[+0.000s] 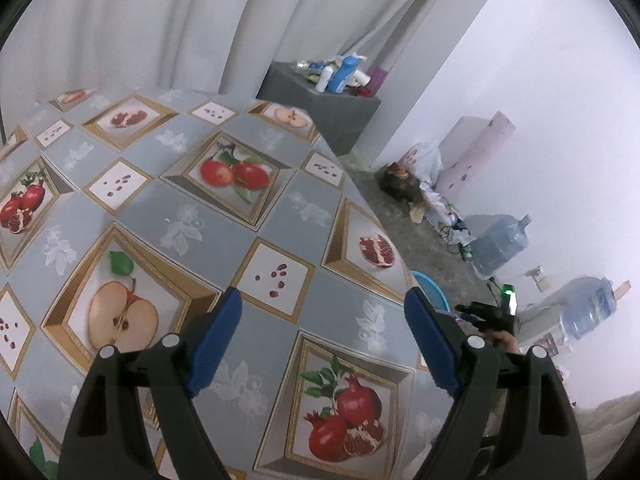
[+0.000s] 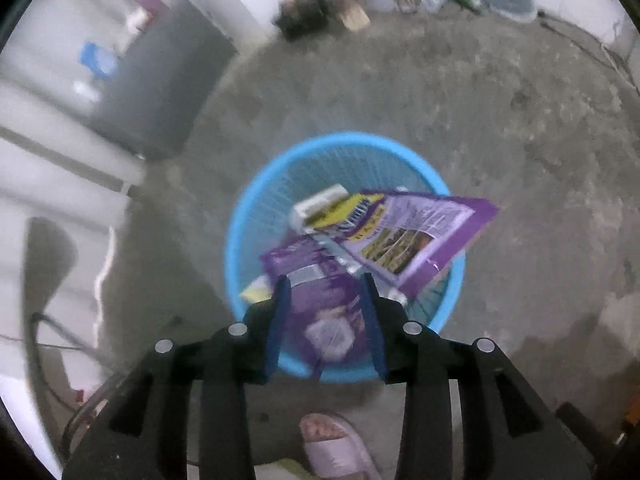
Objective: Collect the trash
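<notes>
My right gripper (image 2: 325, 280) hangs over a round blue basket (image 2: 240, 216) on the concrete floor, jaws partly apart. Below and between its fingers a purple packet (image 2: 320, 312) lies in the basket; the pads do not press on it. A larger purple-and-yellow packet (image 2: 420, 236) leans over the basket's right rim, with a white box (image 2: 320, 200) behind it. My left gripper (image 1: 323, 296) stands wide open above a table with a fruit-patterned cloth (image 1: 180, 216), nothing between its fingers. In the left wrist view the basket's rim (image 1: 430, 288) shows past the table's edge, and the right gripper (image 1: 488, 316) is beside it.
A grey cabinet (image 1: 320, 108) with bottles on top stands past the table. Two water jugs (image 1: 500, 244) and loose clutter (image 1: 404, 184) line the white wall. A foot in a pink slipper (image 2: 332, 448) is just in front of the basket. White curtains hang behind the table.
</notes>
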A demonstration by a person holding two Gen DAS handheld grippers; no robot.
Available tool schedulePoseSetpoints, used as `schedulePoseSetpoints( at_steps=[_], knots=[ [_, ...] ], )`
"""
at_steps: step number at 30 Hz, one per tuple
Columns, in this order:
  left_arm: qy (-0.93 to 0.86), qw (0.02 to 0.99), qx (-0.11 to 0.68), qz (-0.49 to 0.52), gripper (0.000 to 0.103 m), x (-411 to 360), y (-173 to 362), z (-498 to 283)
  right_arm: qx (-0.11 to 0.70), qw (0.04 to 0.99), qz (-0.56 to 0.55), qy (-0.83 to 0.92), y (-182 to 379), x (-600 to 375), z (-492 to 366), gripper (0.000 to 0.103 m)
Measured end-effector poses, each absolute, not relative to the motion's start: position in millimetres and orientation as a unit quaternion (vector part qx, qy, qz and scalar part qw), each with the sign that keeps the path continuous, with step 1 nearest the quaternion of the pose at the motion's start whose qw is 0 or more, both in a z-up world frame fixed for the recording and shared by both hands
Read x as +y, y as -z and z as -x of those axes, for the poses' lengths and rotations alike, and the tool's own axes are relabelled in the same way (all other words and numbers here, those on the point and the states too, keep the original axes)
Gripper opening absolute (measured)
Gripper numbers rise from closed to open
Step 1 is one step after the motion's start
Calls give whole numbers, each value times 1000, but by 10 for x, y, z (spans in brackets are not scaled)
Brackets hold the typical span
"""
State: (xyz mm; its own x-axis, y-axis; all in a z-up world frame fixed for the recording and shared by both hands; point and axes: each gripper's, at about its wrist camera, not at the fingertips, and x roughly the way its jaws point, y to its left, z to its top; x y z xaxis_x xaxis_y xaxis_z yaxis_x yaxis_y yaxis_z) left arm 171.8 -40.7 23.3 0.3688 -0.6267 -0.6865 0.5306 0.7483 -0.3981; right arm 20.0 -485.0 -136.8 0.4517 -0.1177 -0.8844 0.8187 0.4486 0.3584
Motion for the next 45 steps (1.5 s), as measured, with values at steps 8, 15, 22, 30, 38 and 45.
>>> schedulePoseSetpoints(
  at_steps=[8, 15, 22, 30, 38, 45],
  knots=[
    [375, 828, 411, 76, 81, -84, -362, -1387, 322, 809, -386, 307, 296, -4130, 236, 62],
    [395, 834, 380, 67, 81, 195, -424, -1100, 319, 806, -386, 316, 314, -3304, 698, 64],
    [387, 845, 367, 45, 84, 448, -435, -899, 347, 826, -299, 330, 8, -2761, 557, 78],
    [345, 867, 357, 46, 92, 467, -424, -739, 307, 882, -210, 290, -428, -2397, 119, 90],
    [229, 910, 344, 44, 98, 278, -485, -483, 270, 928, -92, 238, -666, -1903, 40, 95],
    [105, 939, 326, -23, 98, -43, -408, -156, 285, 931, -50, 221, -696, -1504, 78, 95]
  ],
)
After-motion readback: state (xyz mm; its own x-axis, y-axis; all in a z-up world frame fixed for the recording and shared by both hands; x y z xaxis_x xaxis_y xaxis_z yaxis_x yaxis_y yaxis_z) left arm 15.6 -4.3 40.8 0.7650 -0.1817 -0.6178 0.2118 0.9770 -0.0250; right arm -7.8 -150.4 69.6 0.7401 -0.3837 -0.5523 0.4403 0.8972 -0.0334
